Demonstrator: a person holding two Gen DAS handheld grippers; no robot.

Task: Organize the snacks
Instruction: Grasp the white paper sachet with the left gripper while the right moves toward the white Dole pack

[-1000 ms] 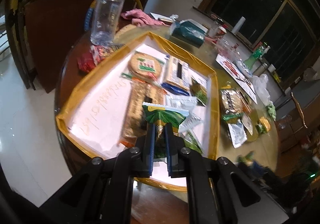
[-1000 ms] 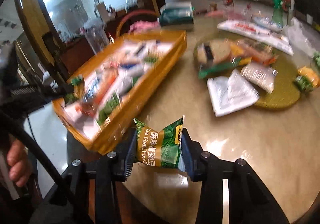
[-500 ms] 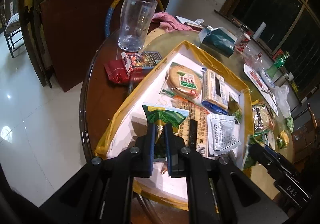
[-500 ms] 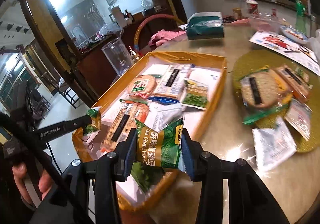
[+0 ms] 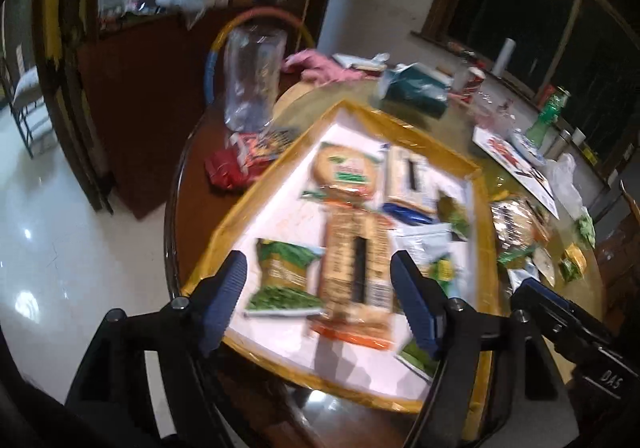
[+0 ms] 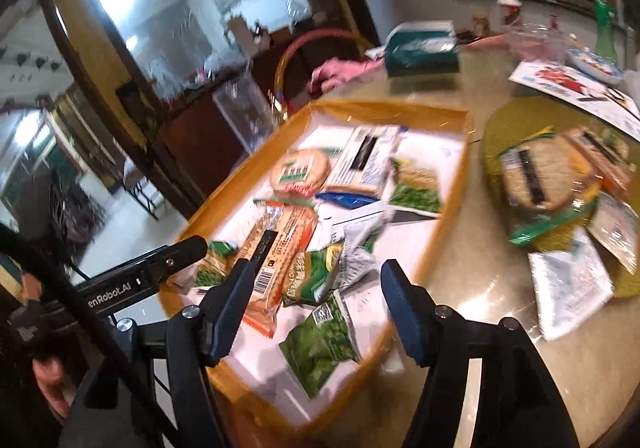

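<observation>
Both grippers spread wide, empty: left gripper [image 5: 318,288], right gripper [image 6: 316,302] over yellow tray [image 6: 466,152]. "enRobot.AI" printed on left gripper; "DAS" on right.

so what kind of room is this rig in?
Most likely a home dining room. A round table carries a yellow tray of snack packets, a tissue box and a glass pitcher; a wooden sideboard stands behind.

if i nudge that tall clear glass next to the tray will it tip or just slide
The glass looks tall and narrow, so a high push would probably tip it. It seems empty, so likely light. It stands on the bare table near the edge, so it may fall.
</observation>
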